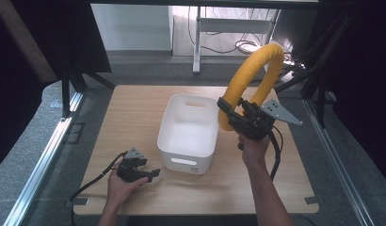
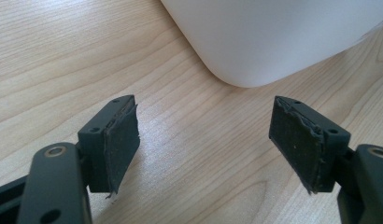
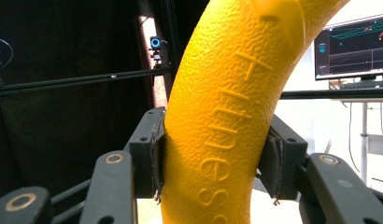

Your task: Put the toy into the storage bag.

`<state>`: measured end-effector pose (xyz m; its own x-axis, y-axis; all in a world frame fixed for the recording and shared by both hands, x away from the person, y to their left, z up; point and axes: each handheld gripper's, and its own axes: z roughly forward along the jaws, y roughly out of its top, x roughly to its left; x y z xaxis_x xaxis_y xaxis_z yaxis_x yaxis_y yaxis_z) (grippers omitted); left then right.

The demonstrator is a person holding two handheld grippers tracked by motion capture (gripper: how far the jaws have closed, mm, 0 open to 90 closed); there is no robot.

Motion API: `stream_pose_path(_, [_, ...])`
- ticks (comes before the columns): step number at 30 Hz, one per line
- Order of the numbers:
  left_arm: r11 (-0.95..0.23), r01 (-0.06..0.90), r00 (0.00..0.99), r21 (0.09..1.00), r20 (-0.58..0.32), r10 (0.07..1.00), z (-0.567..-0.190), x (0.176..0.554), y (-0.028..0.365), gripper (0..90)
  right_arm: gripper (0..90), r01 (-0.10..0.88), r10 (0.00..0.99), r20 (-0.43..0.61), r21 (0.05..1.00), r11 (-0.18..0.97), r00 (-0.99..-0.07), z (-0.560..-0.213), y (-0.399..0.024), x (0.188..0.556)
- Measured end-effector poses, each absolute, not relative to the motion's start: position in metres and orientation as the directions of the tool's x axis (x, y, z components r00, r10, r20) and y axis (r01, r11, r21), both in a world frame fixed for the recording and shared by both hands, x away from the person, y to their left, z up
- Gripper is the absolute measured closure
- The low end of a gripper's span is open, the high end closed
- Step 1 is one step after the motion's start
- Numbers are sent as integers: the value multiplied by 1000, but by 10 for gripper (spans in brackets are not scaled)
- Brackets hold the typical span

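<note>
**Yellow ring clamped above the table**

The yellow foam ring [image 1: 254, 77] arches upward, gripped near one end by the right gripper [image 1: 238, 117], jaws pressed on it, beside the white bin [image 1: 188, 155]. The left gripper [image 1: 151, 174] rests wide apart, empty, on the table [image 1: 134, 108].

A lab recording bay: a wooden table [image 1: 134, 117] stands on grey carpet [image 1: 31, 155], boxed in by black curtains [image 1: 365, 70] on metal framing. A small camera [image 3: 155, 43] is clamped to a rail, and a monitor [image 3: 352, 46] shows graph traces.
</note>
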<state>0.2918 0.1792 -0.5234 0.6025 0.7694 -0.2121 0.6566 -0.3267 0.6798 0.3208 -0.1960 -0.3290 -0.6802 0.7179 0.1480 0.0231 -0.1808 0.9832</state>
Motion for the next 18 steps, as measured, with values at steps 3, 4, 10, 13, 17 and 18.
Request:
stream_pose_path(3, [-322,659,600,680,-217,770,-523,292,179,245,488,18,718,146,983,-182,-681,-325,-193,321])
stream_pose_path(4, [-323,659,601,680,-217,770,-523,292,179,245,488,17,717,144,983,-182,-682,-324,-192,320])
stream_pose_path(10, [-323,659,601,680,-218,769,-523,292,179,245,488,-2,718,121,986,-168,-686,-319,-185,320])
stream_pose_path(13, [-323,659,601,680,-218,769,-523,292,179,245,488,-3,711,119,986,-168,-693,-316,-181,320])
stream_pose_path(17, [-320,662,599,678,-222,769,-523,292,180,245,488,-12,707,113,986,-169,-699,-314,-176,321])
stream_pose_path(18, [-320,662,599,678,-223,769,-523,292,180,245,488,-16,705,108,986,-168,-701,-313,-175,320])
